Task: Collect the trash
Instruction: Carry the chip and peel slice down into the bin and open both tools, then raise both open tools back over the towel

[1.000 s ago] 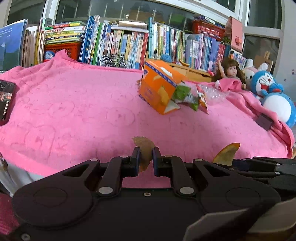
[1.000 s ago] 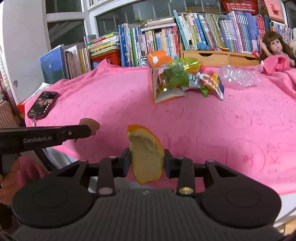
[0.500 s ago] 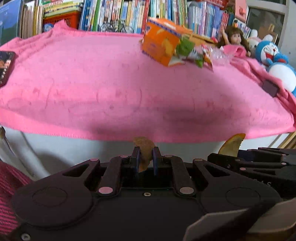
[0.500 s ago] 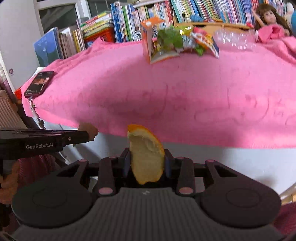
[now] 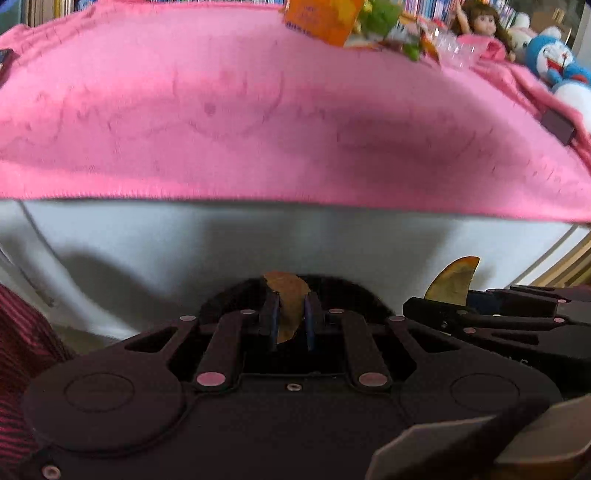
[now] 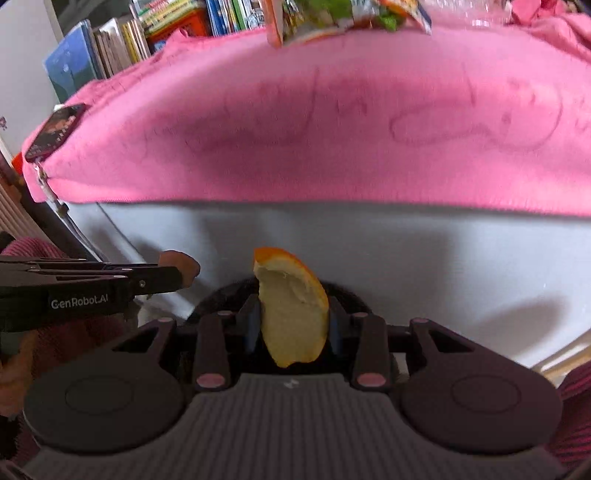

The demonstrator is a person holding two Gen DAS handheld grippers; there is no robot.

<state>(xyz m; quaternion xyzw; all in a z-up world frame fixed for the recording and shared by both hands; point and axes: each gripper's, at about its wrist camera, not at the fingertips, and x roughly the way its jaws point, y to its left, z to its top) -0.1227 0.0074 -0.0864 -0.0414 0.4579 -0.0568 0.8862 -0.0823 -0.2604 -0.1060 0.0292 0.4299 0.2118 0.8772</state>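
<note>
The orange peel [image 6: 293,317] sits clamped in the right gripper [image 6: 291,325], and a brown scrap [image 5: 287,306] in the left gripper [image 5: 290,321], both below the pink cloth [image 5: 258,122]. Carrying step; next, likely find a bin, unseen here.

- A curved piece of orange peel [image 6: 291,317], pale pith facing the camera and orange rind along its upper right edge, stands upright, pinched between the right gripper [image 6: 291,325]'s pads.
- A smaller, thin brown scrap of peel [image 5: 288,306], dull and dried-looking, sits clamped on edge in the left gripper [image 5: 290,321].
- Far back on the pink cloth, an orange carton [image 5: 321,16] lies tipped over, touching crumpled green-and-orange snack wrappers [image 5: 388,22] and clear crinkled plastic [image 5: 448,46].
</note>
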